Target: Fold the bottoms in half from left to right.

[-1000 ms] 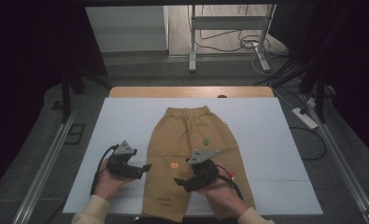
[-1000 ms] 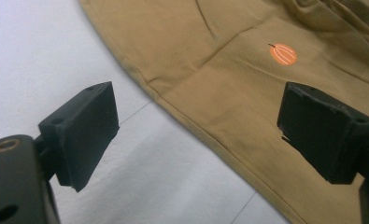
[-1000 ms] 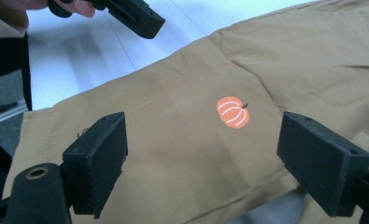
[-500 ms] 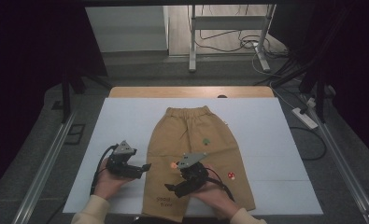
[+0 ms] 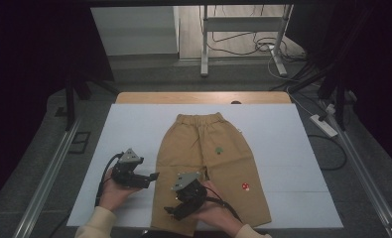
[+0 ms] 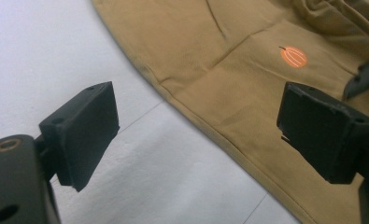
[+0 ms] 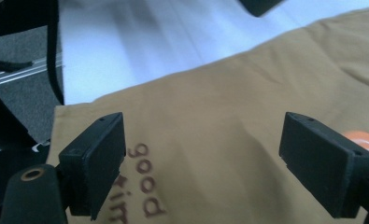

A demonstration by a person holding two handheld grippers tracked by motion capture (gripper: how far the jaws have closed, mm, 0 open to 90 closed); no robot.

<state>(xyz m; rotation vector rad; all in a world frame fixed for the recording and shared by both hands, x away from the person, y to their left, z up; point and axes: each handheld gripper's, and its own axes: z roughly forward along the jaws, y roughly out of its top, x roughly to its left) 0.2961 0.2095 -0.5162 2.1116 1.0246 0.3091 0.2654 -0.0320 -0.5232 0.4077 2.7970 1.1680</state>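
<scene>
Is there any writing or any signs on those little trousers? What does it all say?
"good", in brown letters near the hem of the tan trousers, right gripper view.
"tim", a second brown line beneath it, cut off at the picture's edge, so the word may be longer.
No other words: the orange pumpkin, green tree and red mushroom are pictures without lettering.

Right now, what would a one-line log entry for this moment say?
left gripper: open, beside trousers edge | right gripper: open, above left leg hem | trousers: flat on white mat, unheld
</scene>
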